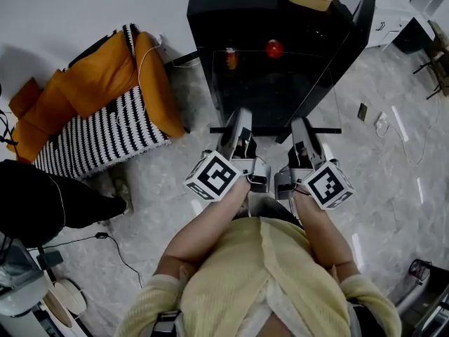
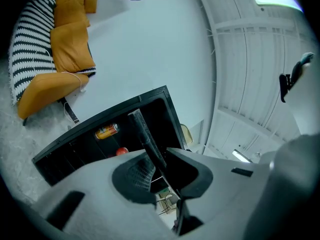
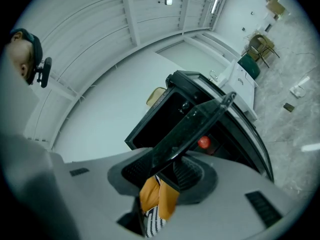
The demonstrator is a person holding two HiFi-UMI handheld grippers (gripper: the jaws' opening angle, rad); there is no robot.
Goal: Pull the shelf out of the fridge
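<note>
Glass, clear, flat pane with black front rail: the fridge shelf (image 1: 275, 93), the task's thing, lying roughly level and reaching from the mouth of the small black fridge (image 1: 210, 20) out toward the person. Its rear edge appears to sit inside the fridge, its front rail just outside the opening. Left gripper (image 1: 240, 121), grey, with a square-marker cube, is clamped on the rail at the fridge's left front; its own view shows the dark bar (image 2: 147, 139) pinched between narrowly set jaws (image 2: 160, 164). Right gripper (image 1: 302, 126) is clamped at the fridge's right front, jaws set wider, with the pane's trimmed edge (image 3: 195, 124) lying between them (image 3: 167, 169). Step in hand, by judgement: the draw-out, part done. Next move calls for an even pull on both sides, straight away from the fridge, keeping the pane level so it neither binds on its runners nor tips once free. Inside the fridge, behind the pane: a small orange can (image 1: 231, 58) and a round red fruit (image 1: 274, 48). Left of the fridge: an orange cushioned seat (image 1: 105, 76) with a black-and-white striped cover.
</note>
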